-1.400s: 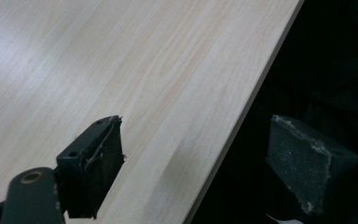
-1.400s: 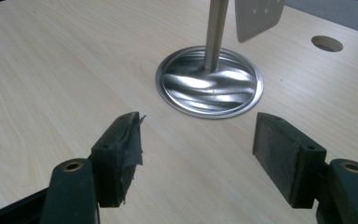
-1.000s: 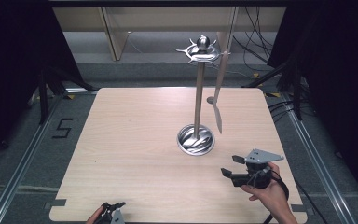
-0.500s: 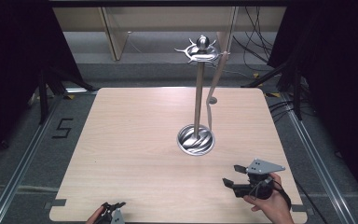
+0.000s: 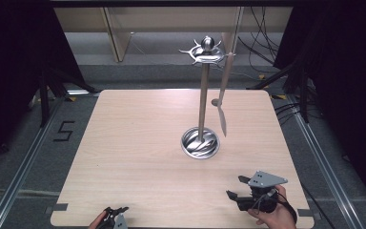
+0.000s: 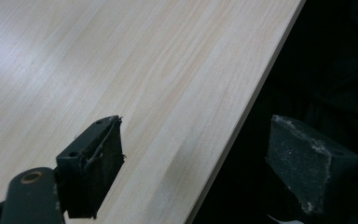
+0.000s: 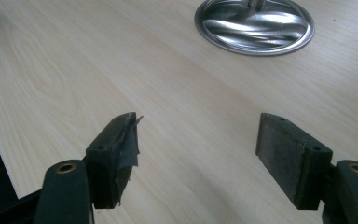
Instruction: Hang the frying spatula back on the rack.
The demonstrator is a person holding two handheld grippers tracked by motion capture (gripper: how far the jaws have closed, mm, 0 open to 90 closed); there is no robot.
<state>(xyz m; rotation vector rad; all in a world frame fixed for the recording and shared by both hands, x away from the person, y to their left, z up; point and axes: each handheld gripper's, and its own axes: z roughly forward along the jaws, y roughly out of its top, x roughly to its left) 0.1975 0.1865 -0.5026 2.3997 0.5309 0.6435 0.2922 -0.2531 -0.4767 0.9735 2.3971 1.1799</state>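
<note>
A metal utensil stand (image 5: 203, 95) rises from a round ribbed base (image 5: 199, 142) near the middle of the wooden table (image 5: 138, 138). A pale wooden utensil (image 5: 222, 95) hangs from a hook at the stand's crown. My right gripper (image 5: 235, 187) is open over the table's near right part, well short of the base (image 7: 255, 25), with nothing between its pads (image 7: 121, 149). My left gripper (image 5: 116, 211) is open at the table's near edge, one pad (image 6: 98, 158) over the wood and the other (image 6: 307, 163) past the rim.
The table edge (image 6: 242, 126) runs diagonally through the left gripper view, with dark space beyond it. Dark curtains flank the table, cables lie on the floor at the back right, and a "5" mark (image 5: 63, 131) is on the floor at the left.
My right gripper has drawn back toward the near edge of the table, away from the stand. The hanging utensil has swung slightly. The left gripper has stayed put.
</note>
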